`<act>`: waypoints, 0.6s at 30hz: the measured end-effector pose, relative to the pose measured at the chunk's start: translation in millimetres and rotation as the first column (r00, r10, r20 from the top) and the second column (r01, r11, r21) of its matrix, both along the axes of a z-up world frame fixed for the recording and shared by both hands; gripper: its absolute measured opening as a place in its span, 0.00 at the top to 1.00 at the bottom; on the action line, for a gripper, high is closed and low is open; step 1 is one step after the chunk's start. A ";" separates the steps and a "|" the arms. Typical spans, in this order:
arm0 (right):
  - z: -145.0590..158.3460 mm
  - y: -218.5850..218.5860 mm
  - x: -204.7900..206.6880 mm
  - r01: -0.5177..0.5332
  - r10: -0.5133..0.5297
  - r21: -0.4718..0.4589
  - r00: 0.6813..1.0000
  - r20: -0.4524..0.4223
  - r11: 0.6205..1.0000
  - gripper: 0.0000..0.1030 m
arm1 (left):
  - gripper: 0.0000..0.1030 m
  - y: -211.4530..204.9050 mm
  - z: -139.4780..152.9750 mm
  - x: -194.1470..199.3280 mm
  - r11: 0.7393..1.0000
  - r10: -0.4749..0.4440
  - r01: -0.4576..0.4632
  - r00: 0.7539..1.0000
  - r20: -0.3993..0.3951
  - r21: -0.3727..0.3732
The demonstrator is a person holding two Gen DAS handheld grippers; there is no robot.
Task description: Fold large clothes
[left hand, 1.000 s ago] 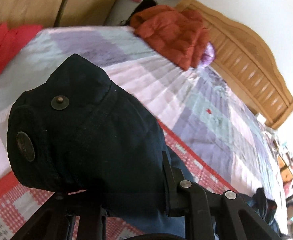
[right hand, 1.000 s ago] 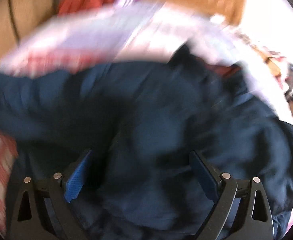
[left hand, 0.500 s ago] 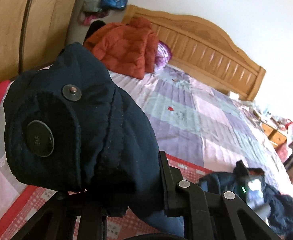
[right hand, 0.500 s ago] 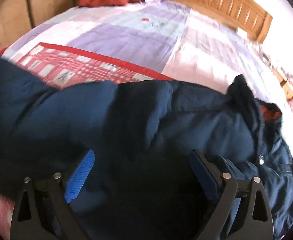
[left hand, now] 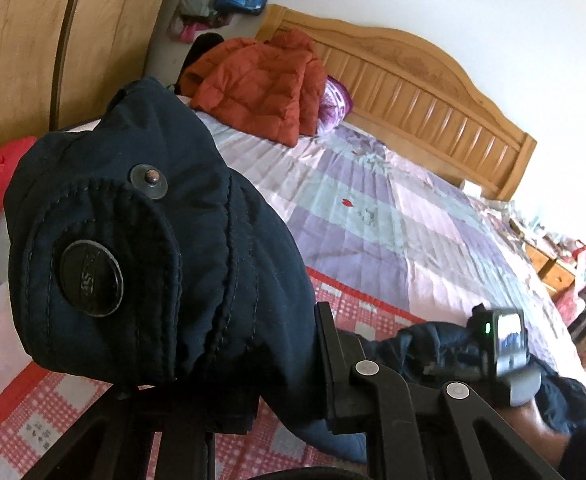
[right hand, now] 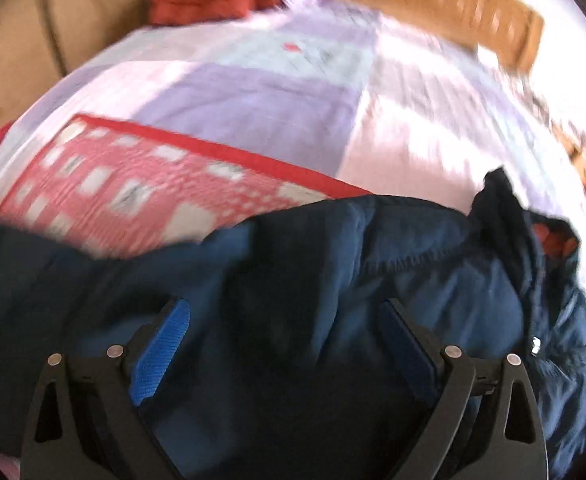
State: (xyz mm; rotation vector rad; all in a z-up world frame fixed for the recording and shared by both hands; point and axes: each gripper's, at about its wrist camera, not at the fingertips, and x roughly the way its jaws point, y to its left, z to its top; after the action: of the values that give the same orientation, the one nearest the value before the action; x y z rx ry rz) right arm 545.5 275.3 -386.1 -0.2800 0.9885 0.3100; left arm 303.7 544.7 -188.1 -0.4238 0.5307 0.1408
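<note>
Navy jacket (left hand: pixel 141 248) fills most of my left view: a cuff end with a snap stud (left hand: pixel 149 177) and a big dark button (left hand: pixel 91 283) bulges up out of my left gripper (left hand: pixel 229 408), whose jaws are pinched nearly together on that fabric. I hold this gripper tilted somewhat downward, rolled so that the bed (left hand: pixel 393 216) runs slantwise across the view.

From the cuff the cloth trails toward the bed's near edge, across the red checked blanket (left hand: pixel 53 412), to the rest of the jacket heaped at the near right part of the bed. My right gripper (right hand: pixel 289 344) points steeply down onto that heap; its jaws stand wide, blue pads (right hand: pixel 161 352) apart, with navy cloth bunched between them. I cannot tell whether the pads press on it. In my left view this right gripper shows at the heap with a green light lit on its body, and a bare forearm (left hand: pixel 533 420) behind it.

At the bed's far corner, by the wooden headboard (left hand: pixel 433 92), lies an orange quilted jacket (left hand: pixel 261 84).
</note>
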 end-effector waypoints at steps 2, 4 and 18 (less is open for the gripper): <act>-14.3 12.8 -7.4 -0.049 0.048 -0.047 0.999 -0.011 0.998 0.05 | 0.83 -3.3 2.3 -1.4 1.000 -0.014 0.014 1.000 0.002 0.009; -33.7 30.1 4.9 -0.064 0.059 -0.076 0.996 -0.069 0.995 0.05 | 0.83 -11.9 6.5 -3.5 0.999 -0.042 0.042 0.999 0.002 0.033; 38.2 -40.7 -19.6 -0.011 0.009 0.085 1.000 0.023 0.996 0.01 | 0.83 -99.5 52.3 18.3 0.962 -0.232 0.229 0.973 0.003 0.152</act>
State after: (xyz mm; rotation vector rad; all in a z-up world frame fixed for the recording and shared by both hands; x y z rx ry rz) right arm 525.9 234.6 -347.9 -0.2101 0.9494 0.3564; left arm 322.0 445.2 -135.8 -0.2135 0.5414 -0.0478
